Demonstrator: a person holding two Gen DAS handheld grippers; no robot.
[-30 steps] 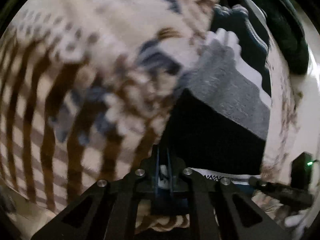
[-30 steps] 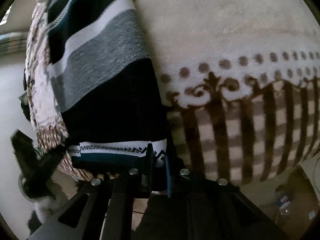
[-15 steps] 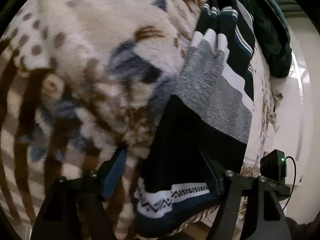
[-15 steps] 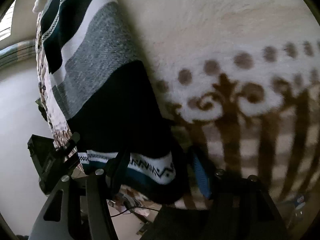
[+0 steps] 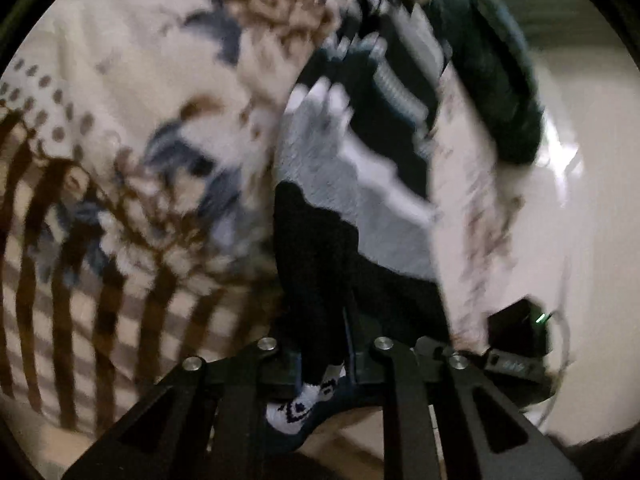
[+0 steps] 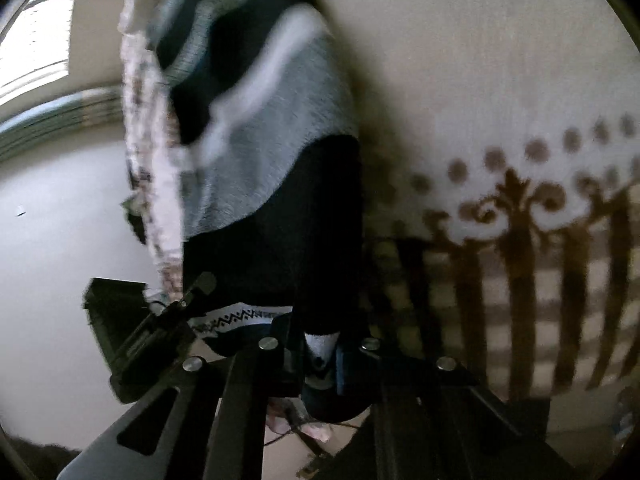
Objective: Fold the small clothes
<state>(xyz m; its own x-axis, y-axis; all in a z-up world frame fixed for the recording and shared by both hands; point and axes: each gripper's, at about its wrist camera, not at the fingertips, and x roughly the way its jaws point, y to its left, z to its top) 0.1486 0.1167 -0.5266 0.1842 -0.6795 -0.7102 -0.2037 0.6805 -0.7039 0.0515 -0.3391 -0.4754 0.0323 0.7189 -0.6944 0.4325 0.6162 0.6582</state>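
Left gripper (image 5: 340,364) fingers: closing, pinching the hem of the striped knit garment (image 5: 352,200). Right gripper (image 6: 320,360) fingers: pressed onto the same hem. Garment lies on the patterned blanket (image 5: 120,160). I keep both corners level and taut. Both grippers angle downward.

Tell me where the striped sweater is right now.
The sweater lies on the patterned blanket, its patterned hem pinched by the left gripper and the right gripper.
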